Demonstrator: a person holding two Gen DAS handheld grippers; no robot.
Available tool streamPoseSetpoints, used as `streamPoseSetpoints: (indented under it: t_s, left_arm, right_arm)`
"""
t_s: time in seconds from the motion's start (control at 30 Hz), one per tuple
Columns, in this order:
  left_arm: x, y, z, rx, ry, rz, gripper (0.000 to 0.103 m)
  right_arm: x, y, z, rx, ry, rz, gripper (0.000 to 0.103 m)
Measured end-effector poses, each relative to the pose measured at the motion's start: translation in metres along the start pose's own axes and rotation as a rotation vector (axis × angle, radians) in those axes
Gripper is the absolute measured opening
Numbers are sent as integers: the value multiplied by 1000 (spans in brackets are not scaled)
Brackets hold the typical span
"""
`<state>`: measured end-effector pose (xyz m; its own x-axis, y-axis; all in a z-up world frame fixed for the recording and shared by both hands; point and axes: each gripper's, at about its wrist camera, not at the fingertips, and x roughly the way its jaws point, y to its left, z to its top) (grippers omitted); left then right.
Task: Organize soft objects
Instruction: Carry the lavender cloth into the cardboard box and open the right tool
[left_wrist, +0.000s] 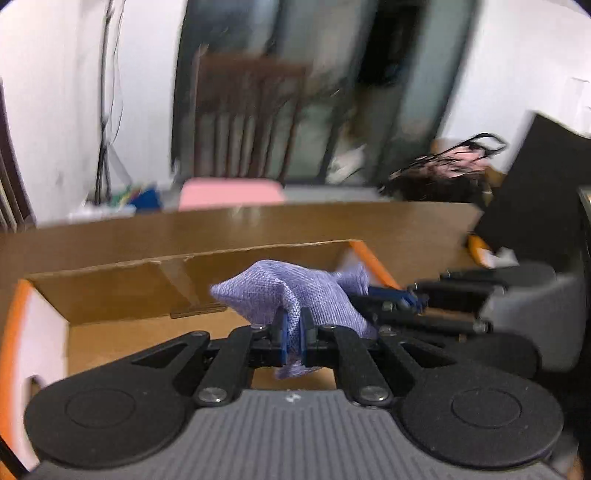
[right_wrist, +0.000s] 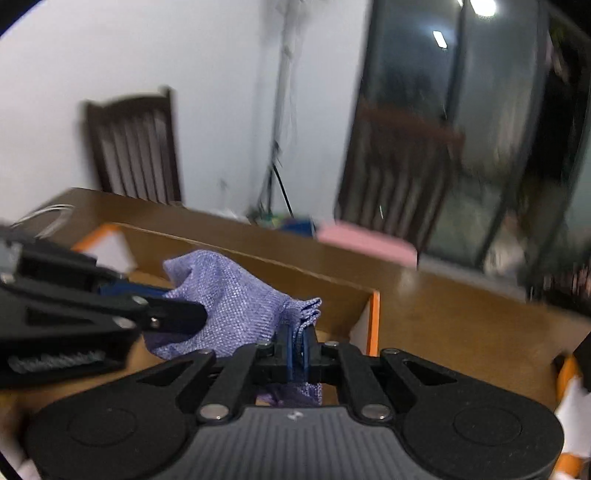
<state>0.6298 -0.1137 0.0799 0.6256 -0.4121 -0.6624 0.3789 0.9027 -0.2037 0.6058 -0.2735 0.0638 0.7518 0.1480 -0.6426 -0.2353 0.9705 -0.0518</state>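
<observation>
The purple cloth (left_wrist: 295, 295) hangs bunched between my two tools, above the open cardboard box (left_wrist: 110, 288). My left hand-held gripper (left_wrist: 293, 332) is clamped tight on one edge of it, and my right hand-held gripper (right_wrist: 297, 347) pinches the gathered far end, so the fabric sags between them. The box has orange-edged flaps and sits on the brown surface (left_wrist: 258, 225); what I can see of its floor looks bare.

I judge the task to be mid-way for this piece: the cloth is picked up and over the box, but not yet laid inside or let go.

No brand, label or writing is legible; both views are blurred.
</observation>
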Motion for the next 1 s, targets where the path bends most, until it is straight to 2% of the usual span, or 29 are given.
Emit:
streamPoseSetpoints:
  t_s: [0.03,0.13,0.23,0.3,0.4,0.43,0.47,0.5,0.57,0.7,0.77,0.8,1.0]
  left_arm:
    - [15,4,6,-33,15,14,7]
    - [41,16,13,-79,50,9,8]
    - [53,18,7,-53,95,21,14]
    - [56,26,6,-78,119,23,19]
    - [45,34,7,-85,116,29,32]
    - [40,35,8,-79,103,46,43]
    - [30,36,9,-68,83,75,55]
    - [22,32,11,-55,63,99,58]
    - [-5,32,11,-18,19,118,62]
    - [-68,41,19,-23,-63,158,68]
    - [-101,42,19,-19,-113,180,75]
    - [-119,41,18,-14,-141,196,76]
    - [-209,25,-13,34,-268,244,83]
  right_arm:
    - [24,-6,6,25,46,0,5]
    - [62,-23,15,106,96,-8,8]
    - [70,-35,21,159,93,-3,19]
    - [71,-36,21,161,91,-4,19]
    - [70,-33,23,157,82,-11,22]
    - [66,-35,23,161,78,-4,27]
    - [66,-36,21,167,68,-2,35]
    - [64,-38,23,166,64,-5,38]
    - [52,-38,27,170,54,-7,56]
    - [2,-35,39,158,-5,-14,61]
    - [-28,-32,42,133,-35,-33,70]
    - [-43,-31,42,121,-47,-43,71]
    - [-131,-28,34,111,-130,-65,74]
